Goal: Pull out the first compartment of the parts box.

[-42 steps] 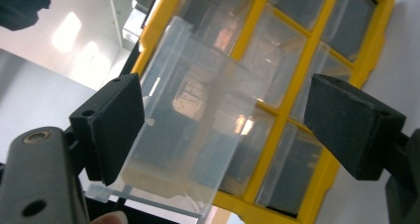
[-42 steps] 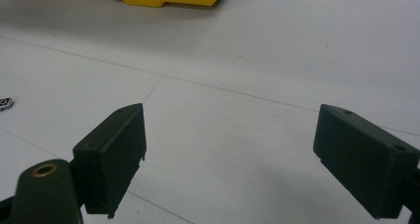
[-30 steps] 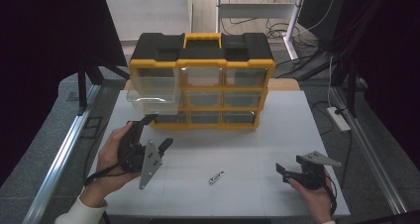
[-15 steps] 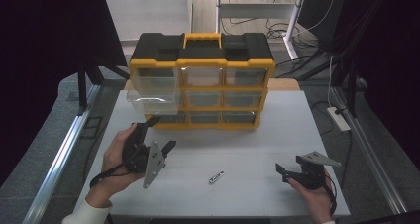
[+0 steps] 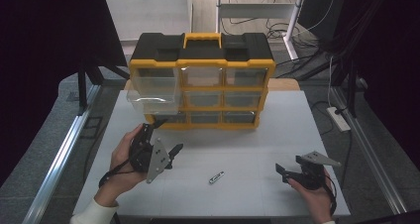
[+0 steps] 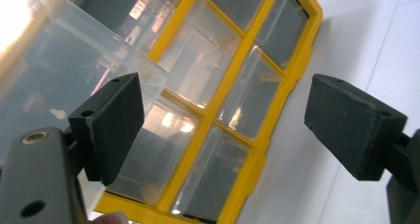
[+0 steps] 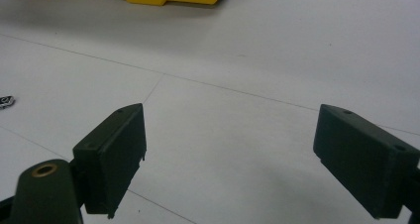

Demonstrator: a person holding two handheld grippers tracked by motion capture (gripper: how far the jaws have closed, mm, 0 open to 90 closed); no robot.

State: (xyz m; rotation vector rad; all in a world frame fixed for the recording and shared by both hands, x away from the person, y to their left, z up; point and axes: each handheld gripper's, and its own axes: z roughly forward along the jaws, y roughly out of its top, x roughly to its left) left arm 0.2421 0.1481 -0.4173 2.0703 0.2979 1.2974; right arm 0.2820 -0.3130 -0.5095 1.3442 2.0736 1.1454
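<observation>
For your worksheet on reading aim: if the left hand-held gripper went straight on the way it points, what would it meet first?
Probably the pulled-out clear drawer of the yellow organizer; the open left hand-held gripper aims at its front, though depth is unclear.

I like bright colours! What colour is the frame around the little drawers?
Yellow frame, with a black top; clearest in the high view.

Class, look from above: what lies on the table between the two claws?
A small dark battery-like object lies between the left claw and right claw, seen in the high view.

White power strip (image 5: 339,119) w/ cables on floor at right; grey rail (image 5: 59,159) along frame's left; desk legs (image 5: 292,21) top centre.
</observation>
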